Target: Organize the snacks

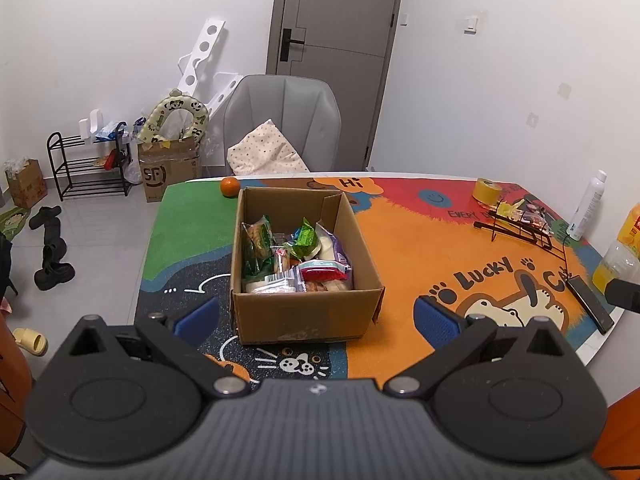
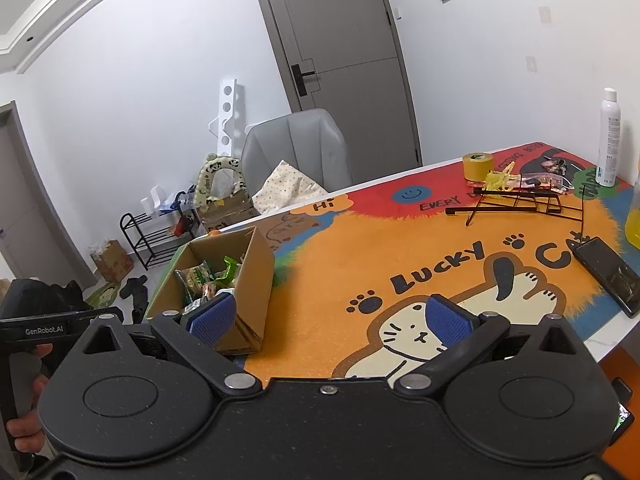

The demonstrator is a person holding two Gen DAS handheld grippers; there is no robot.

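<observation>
An open cardboard box [image 1: 304, 312] stands on the colourful cat-print table mat [image 1: 420, 264], filled with several snack packets [image 1: 296, 260] in green, white and red wrappers. My left gripper [image 1: 316, 316] is open just in front of the box, blue pads spread wider than its near wall, holding nothing. In the right wrist view the same box [image 2: 252, 276] sits at the left with snack packets [image 2: 204, 280] showing inside. My right gripper [image 2: 330, 318] is open and empty over the orange part of the mat [image 2: 340, 264], its left pad beside the box's near corner.
An orange [image 1: 229, 186] lies behind the box. At the far right of the table are a yellow tape roll [image 2: 478, 166], a black wire rack [image 2: 516, 200] with small wrappers, a white spray bottle [image 2: 609, 138], a yellow drink bottle [image 1: 618, 256] and a black phone [image 2: 608, 276]. A grey chair [image 1: 282, 120] stands behind the table.
</observation>
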